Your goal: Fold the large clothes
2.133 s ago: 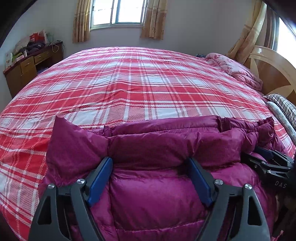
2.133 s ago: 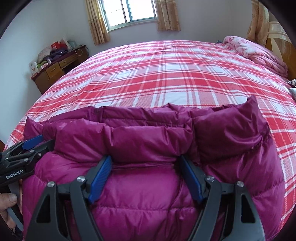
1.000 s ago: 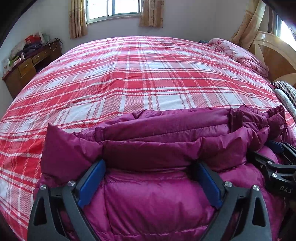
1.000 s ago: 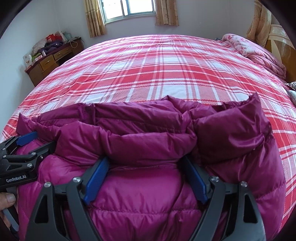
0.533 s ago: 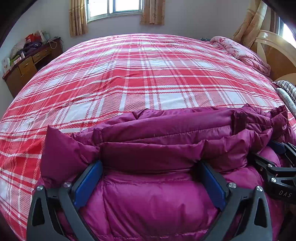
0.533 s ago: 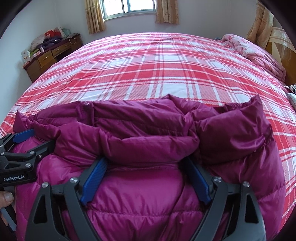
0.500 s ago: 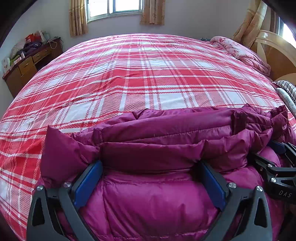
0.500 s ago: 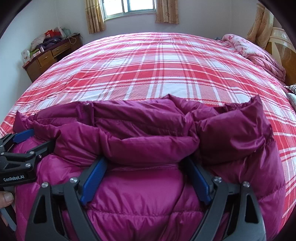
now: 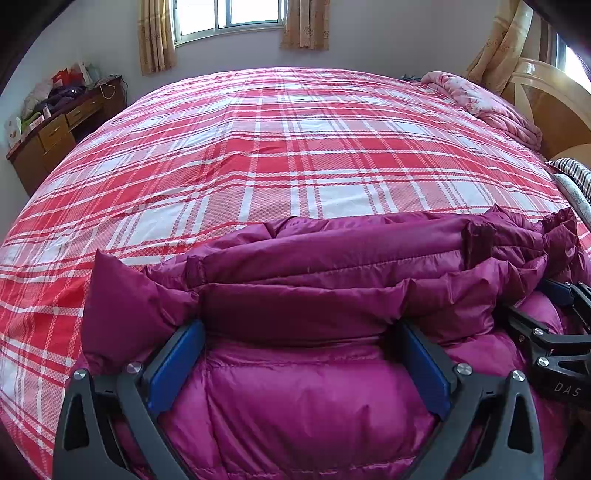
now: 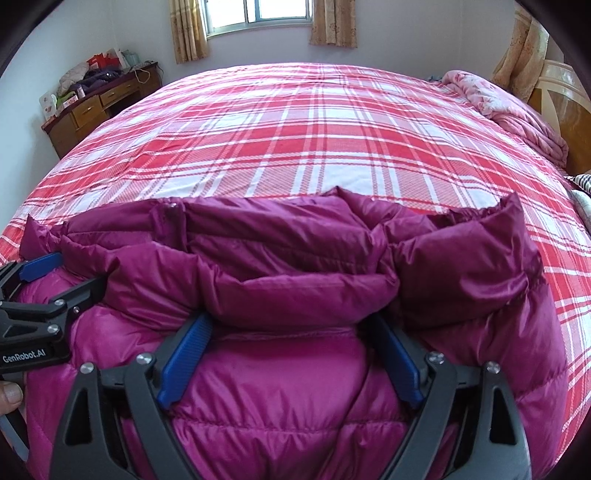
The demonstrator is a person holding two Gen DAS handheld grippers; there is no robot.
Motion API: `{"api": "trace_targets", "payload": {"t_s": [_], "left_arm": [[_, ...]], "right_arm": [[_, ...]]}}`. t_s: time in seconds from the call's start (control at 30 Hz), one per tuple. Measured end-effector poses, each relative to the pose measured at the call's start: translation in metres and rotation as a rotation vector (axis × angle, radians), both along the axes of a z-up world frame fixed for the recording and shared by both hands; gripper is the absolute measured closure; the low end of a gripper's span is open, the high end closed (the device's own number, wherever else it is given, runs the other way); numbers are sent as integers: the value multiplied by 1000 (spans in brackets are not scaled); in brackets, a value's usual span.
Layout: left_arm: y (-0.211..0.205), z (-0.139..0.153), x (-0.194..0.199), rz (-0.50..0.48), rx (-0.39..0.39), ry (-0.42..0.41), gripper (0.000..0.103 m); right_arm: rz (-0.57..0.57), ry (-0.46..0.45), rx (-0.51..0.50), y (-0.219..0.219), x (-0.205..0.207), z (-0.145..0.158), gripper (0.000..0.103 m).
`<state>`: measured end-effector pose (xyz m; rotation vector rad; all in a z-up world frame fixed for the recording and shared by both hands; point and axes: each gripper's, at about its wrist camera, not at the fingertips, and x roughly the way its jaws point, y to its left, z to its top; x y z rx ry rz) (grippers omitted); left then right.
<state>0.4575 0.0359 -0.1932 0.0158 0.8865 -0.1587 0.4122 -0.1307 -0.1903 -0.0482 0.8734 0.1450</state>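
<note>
A magenta puffer jacket (image 9: 332, 280) lies bunched at the near edge of the bed; it also fills the lower right wrist view (image 10: 280, 266). My left gripper (image 9: 295, 332) has its jaws wide apart around a folded roll of the jacket on its left side. My right gripper (image 10: 291, 325) has its jaws wide apart around the roll on the right side. Each gripper shows at the edge of the other's view: the right one (image 9: 554, 325), the left one (image 10: 48, 291). The fingertips are hidden under the fabric.
The bed carries a red and white plaid cover (image 9: 280, 147). A pink quilt (image 9: 484, 103) and a wooden headboard (image 9: 554, 110) are at the right. A cluttered wooden dresser (image 9: 55, 122) stands at the left by the wall, under a curtained window (image 9: 243, 14).
Both grippers have lowered and pushed forward a little with the jacket's top fold, which now lies flatter on the bed. The jaws have spread slightly wider.
</note>
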Motion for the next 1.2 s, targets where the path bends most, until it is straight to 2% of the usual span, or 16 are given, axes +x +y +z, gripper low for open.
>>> {"api": "trace_targets", "payload": {"t_s": [0.37, 0.43, 0.53, 0.6, 0.67, 0.8, 1.0, 1.2], "left_arm": [[0, 0, 1, 2, 7, -1, 1], [0, 0, 0, 2, 5, -2, 1], [1, 0, 1, 3, 0, -6, 1], [2, 0, 1, 3, -6, -7, 1], [1, 0, 0, 4, -8, -8, 1], [3, 0, 0, 4, -26, -3, 1], [8, 2, 0, 13, -70, -7, 1], [23, 17, -14, 13, -147, -13, 1]], "right_arm": [[-8, 5, -46, 4, 1, 1, 11], [-13, -6, -27, 1, -6, 7, 11], [-34, -42, 59, -6, -28, 19, 11], [-12, -75, 115, -4, -45, 29, 11], [20, -92, 128, 4, -58, 32, 11], [48, -89, 26, 24, -59, 19, 11], [28, -40, 18, 24, -37, 3, 1], [28, -27, -14, 25, -33, -4, 0]]}}
